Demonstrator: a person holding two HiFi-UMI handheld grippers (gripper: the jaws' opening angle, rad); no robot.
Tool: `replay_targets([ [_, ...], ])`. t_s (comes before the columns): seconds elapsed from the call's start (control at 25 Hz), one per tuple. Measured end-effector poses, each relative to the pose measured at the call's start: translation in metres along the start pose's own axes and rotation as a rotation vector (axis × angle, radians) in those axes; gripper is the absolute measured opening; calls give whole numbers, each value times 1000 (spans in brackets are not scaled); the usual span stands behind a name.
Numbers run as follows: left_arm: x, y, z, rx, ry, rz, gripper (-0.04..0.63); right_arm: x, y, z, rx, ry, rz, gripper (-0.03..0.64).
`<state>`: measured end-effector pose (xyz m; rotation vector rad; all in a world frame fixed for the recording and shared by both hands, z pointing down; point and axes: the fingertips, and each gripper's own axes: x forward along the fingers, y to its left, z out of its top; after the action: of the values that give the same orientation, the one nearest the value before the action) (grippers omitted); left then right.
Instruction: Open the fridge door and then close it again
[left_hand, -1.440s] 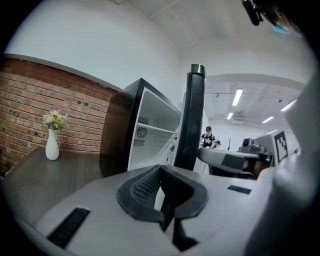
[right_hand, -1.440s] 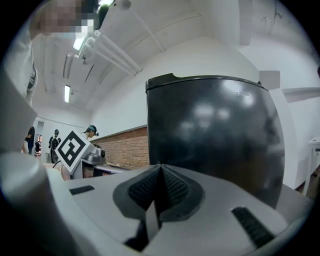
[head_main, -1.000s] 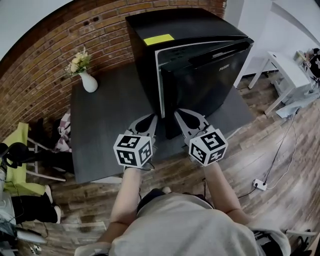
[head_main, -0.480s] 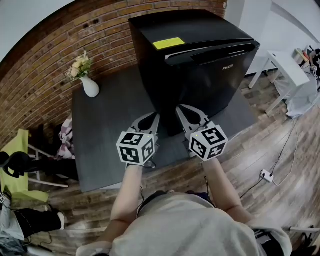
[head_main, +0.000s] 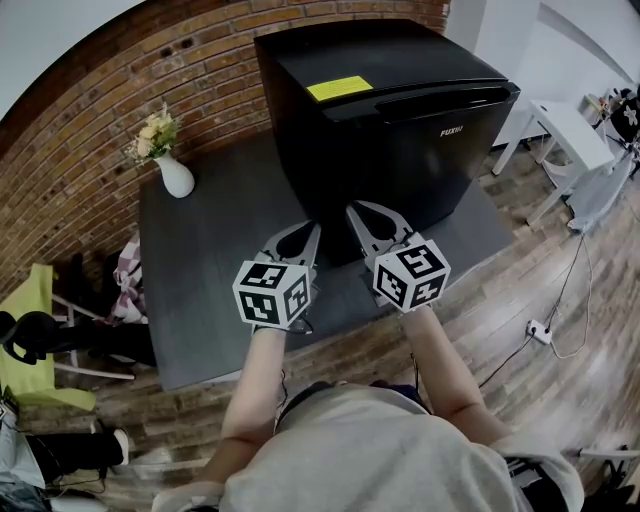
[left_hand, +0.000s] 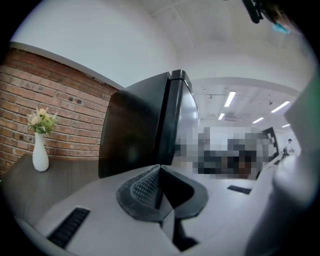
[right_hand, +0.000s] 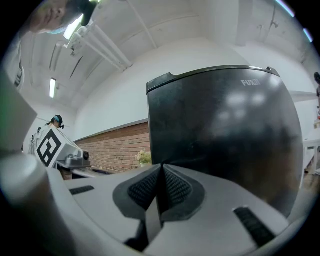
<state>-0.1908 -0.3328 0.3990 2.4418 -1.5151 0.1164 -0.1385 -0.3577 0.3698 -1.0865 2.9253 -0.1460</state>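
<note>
Fridge door shut, both claws clenched on nothing just in front of it

Head view: the black fridge (head_main: 390, 120) stands on a dark platform (head_main: 215, 250) with its door flush against the body, so what it contains is hidden. The left gripper (head_main: 312, 232) and right gripper (head_main: 352, 210) sit side by side low at its near corner, probably because the closing push ends there. Whether either touches the door I cannot tell. A white vase (head_main: 176, 178) holding pale flowers (head_main: 150, 128) stands well apart by the brick wall. Left gripper view: its jaws are pressed together with nothing between them, aimed along the fridge's side edge. Right gripper view: its jaws are likewise closed and empty, facing the glossy door front squarely. By this layout the task looks essentially finished.
</note>
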Motion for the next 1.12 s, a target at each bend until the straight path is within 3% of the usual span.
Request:
replay_targets([
  [0.36,-6,-4,-1,3,3,-20,6,-5,5,-2,-1,7,-12,0],
  [0.88,-24,-41,-5,-50,-28,-86,6,-57,24,2,26,5,-12,0],
  [1.12,-24,-62,-17,10,21,-91,6,-79,31,-3,36,10,8,0],
])
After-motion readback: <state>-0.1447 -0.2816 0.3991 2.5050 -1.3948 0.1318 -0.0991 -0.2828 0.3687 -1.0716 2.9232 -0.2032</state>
